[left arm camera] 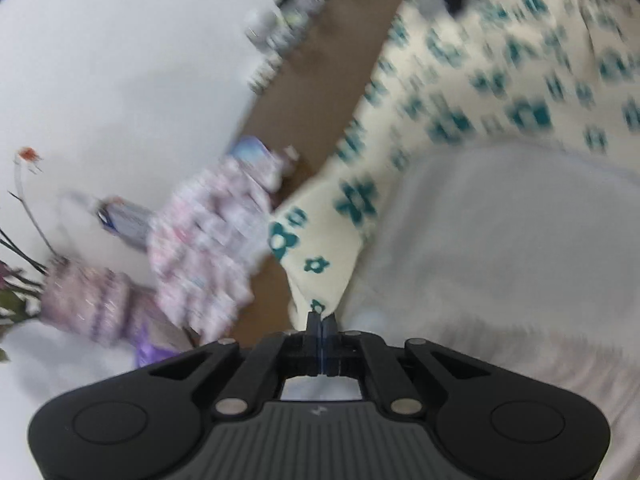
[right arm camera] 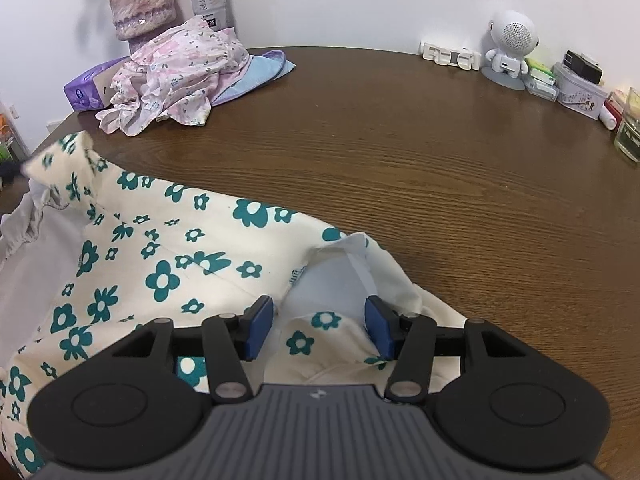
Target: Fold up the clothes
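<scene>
The left tongs [left arm camera: 321, 322] are pinched tight on a corner of the flowered garment [right arm camera: 168, 256]. The right tongs [right arm camera: 320, 326] stand half open, fabric between the pads, seemingly ungripped. Soft, light, limp cloth, best taken at hems. Beyond on the desk [right arm camera: 400, 140], a pink garment [right arm camera: 172, 76].

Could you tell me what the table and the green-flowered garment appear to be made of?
Table: apparently wood or wood veneer, dark brown, with visible grain lines and a soft sheen. Green-flowered garment: soft woven cloth, probably cotton, matte cream with printed teal flowers; it creases and drapes limply.
</scene>
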